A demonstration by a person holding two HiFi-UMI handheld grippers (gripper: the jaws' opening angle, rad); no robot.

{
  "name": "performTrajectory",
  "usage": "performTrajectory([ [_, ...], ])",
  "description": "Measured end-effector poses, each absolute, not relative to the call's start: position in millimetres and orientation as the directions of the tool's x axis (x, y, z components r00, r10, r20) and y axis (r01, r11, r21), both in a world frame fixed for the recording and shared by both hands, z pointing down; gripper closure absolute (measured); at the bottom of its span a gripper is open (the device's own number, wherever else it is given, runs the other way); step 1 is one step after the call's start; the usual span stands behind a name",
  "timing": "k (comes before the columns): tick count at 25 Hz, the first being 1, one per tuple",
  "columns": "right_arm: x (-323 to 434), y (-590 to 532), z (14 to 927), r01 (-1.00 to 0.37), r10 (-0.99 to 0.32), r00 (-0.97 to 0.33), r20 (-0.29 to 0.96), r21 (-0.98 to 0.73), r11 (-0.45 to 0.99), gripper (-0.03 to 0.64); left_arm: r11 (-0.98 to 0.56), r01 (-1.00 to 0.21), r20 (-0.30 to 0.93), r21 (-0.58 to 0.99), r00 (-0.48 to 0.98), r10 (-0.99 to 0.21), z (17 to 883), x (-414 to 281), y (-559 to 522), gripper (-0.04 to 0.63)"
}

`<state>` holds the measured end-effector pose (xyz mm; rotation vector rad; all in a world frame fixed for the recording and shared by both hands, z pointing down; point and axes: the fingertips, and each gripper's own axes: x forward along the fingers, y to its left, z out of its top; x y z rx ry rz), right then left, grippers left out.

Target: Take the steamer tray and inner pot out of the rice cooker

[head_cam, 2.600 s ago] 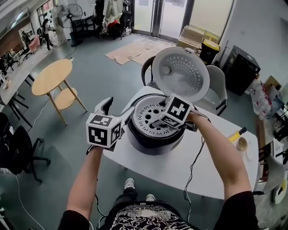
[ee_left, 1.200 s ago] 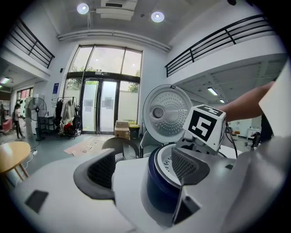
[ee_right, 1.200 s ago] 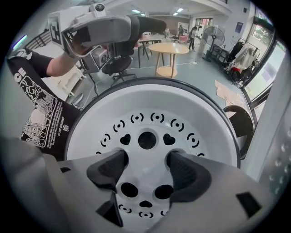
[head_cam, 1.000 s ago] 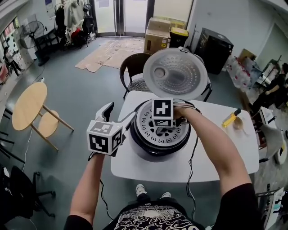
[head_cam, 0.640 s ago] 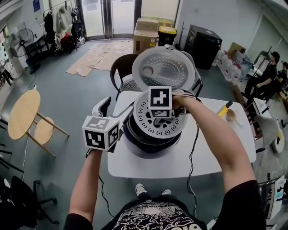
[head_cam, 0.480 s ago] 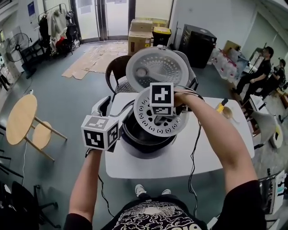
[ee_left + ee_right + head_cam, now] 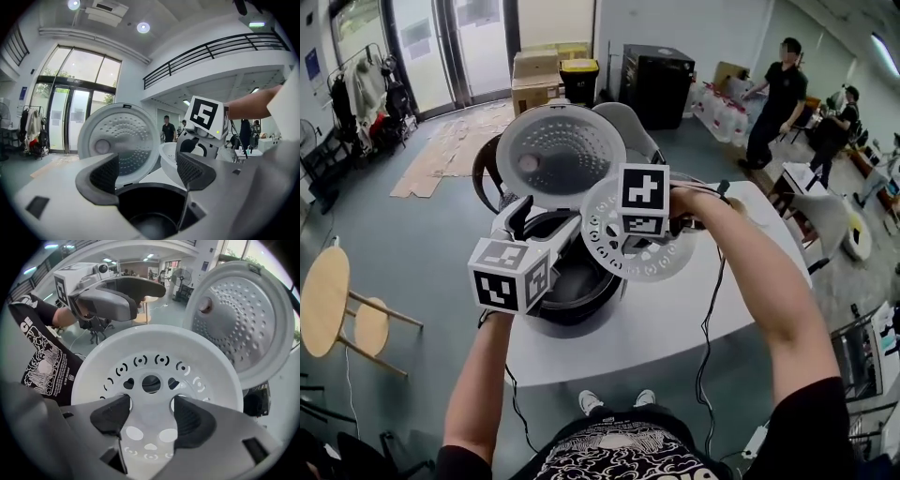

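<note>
The white perforated steamer tray [image 7: 661,264] hangs tilted above the table, to the right of the open rice cooker [image 7: 546,317]. My right gripper [image 7: 643,246] points down and is shut on the tray's centre bridge [image 7: 151,414], with its pads in the two holes beside it. The dark inner pot [image 7: 574,279] sits in the cooker, and the left gripper view looks down into this inner pot [image 7: 154,213]. At the cooker's left rim my left gripper [image 7: 540,223] stands open with nothing between its pads [image 7: 104,173]. The cooker's lid [image 7: 561,150] stands raised behind.
The cooker stands on a white table [image 7: 666,328], and a cable [image 7: 705,328] hangs over the front edge. A chair [image 7: 628,127] stands behind the table. Boxes [image 7: 546,70], a black cabinet [image 7: 656,84] and two people [image 7: 778,94] are further back.
The steamer tray has come up out of the cooker and moved right in my right gripper. The inner pot now shows. My left gripper stays by the cooker's left rim.
</note>
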<state>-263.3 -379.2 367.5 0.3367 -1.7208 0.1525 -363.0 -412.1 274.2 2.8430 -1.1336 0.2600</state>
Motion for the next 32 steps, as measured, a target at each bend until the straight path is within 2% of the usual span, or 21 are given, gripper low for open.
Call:
performTrajectory([
  [10,-148.7,-337.1,368.1,-0.491,-0.160,-0.131,0.978,0.076,0.868,0.308,-0.847,-0.531,0.180,-0.023,0.831,-0.526,264.7,-239.0,-382.3,0.216],
  [18,-18.3,-301.6,395.2,-0.565,-0.160,-0.133,0.978,0.058,0.823,0.308,-0.886,-0.462,0.210,-0.032,0.864,-0.458,285.4,-105.9,-357.6,0.216],
  [26,156.3,-257.6,416.1,-0.602,-0.145,-0.132,0.981,0.037,0.798,0.310,-0.905,-0.423,0.238,-0.035,0.876,-0.419,305.1,71.9,-319.1,0.216],
  [32,304.7,-228.9,460.5,-0.649,-0.123,-0.132,0.983,0.008,0.761,0.310,-0.925,-0.379,0.281,-0.024,0.886,-0.370,352.3,220.0,-300.0,0.216],
])
